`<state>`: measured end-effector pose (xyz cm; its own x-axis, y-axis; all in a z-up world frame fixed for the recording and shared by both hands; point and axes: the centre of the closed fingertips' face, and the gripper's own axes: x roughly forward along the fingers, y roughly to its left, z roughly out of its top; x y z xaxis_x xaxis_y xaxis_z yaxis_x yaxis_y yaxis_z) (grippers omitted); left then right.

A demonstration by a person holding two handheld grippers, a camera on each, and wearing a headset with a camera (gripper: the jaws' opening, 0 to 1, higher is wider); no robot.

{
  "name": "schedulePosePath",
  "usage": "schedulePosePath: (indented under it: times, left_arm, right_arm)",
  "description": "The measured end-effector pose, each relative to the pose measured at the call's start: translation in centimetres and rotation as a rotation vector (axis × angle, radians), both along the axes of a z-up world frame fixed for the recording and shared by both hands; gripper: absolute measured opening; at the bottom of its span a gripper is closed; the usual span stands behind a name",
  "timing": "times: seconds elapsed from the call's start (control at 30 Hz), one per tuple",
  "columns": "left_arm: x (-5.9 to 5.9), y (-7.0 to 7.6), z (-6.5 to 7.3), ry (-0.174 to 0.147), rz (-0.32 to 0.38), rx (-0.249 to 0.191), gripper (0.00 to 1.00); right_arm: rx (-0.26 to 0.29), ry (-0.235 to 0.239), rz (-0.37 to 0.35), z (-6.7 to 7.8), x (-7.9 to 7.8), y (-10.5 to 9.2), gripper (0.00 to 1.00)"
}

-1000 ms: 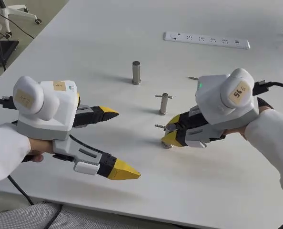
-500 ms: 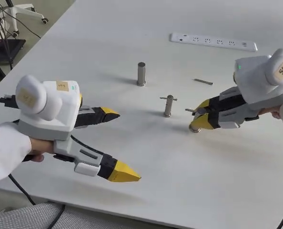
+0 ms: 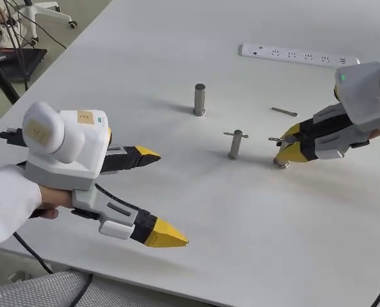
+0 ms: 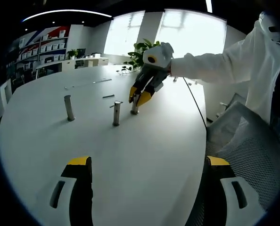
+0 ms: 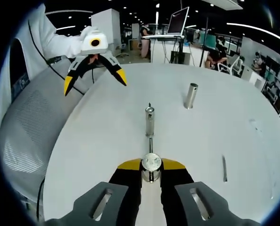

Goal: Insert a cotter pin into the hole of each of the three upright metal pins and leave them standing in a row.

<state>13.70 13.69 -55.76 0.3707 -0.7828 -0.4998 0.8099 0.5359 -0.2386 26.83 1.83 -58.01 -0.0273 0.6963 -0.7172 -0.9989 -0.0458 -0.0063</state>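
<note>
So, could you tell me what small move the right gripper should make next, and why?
Probably open the right gripper and let go: the metal pin it holds already carries a cotter pin, and its base seems to rest on the table, roughly in line with the middle pin and the far pin.

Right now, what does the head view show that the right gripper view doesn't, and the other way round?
The head view adds the white power strip at the far side of the table and the right gripper seen from outside. The right gripper view adds a laptop on a far desk and the round top of the gripped pin. Both share the bare pin, the middle pin with a cotter pin through it, the loose cotter pin and the open left gripper.
</note>
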Motion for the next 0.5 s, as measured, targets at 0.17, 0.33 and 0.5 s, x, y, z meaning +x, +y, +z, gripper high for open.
schedulePosePath:
  times: [0.17, 0.33, 0.5]
  left_arm:
    - [0.09, 0.08, -0.05, 0.000, 0.000, 0.009, 0.99]
    - [0.08, 0.09, -0.31, 0.015, -0.001, 0.009, 0.99]
    - [-0.04, 0.01, -0.61, 0.024, -0.009, 0.018, 0.99]
  right_arm:
    - [0.013, 0.016, 0.017, -0.28, 0.13, 0.50, 0.09]
    - [0.038, 0.025, 0.032, -0.27, 0.14, 0.88, 0.09]
    - [0.057, 0.021, 0.042, -0.18, -0.13, 1.01, 0.09]
